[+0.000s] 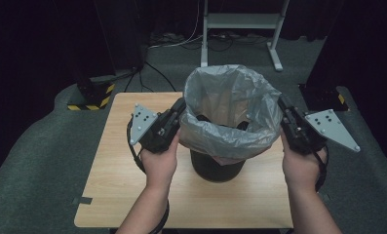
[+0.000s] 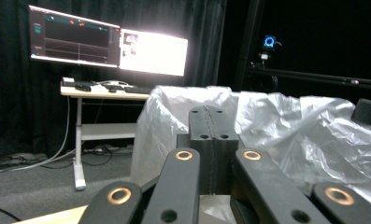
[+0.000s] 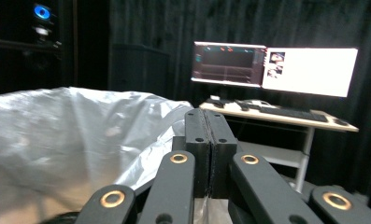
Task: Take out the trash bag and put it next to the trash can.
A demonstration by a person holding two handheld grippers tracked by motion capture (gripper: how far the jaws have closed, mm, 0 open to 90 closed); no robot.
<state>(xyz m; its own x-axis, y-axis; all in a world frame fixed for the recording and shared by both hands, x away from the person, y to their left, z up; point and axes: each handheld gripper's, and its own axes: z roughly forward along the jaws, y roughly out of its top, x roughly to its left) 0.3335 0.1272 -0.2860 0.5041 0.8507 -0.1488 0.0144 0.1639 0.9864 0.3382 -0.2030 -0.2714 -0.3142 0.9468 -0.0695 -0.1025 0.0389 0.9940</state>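
Observation:
A black round bin [image 1: 215, 168] stands in the middle of a wooden table [image 1: 127, 195]. A grey plastic bag [image 1: 230, 97] lines it and billows up above its rim. My left gripper [image 1: 182, 104] is at the bag's left edge, with its jaws pressed together on the film. My right gripper [image 1: 282, 100] pinches the bag's right edge in the same way. In the left gripper view the shut left gripper [image 2: 212, 112] points at the crumpled bag [image 2: 290, 126]. In the right gripper view the shut right gripper [image 3: 210, 114] has the bag [image 3: 57, 135] on its left.
A desk with two lit monitors [image 2: 108, 46] [image 3: 276, 70] stands beyond the table. A white desk frame [image 1: 240, 22] is at the back on grey carpet. Black stand bases with yellow-black tape [image 1: 91, 100] flank the table's far corners.

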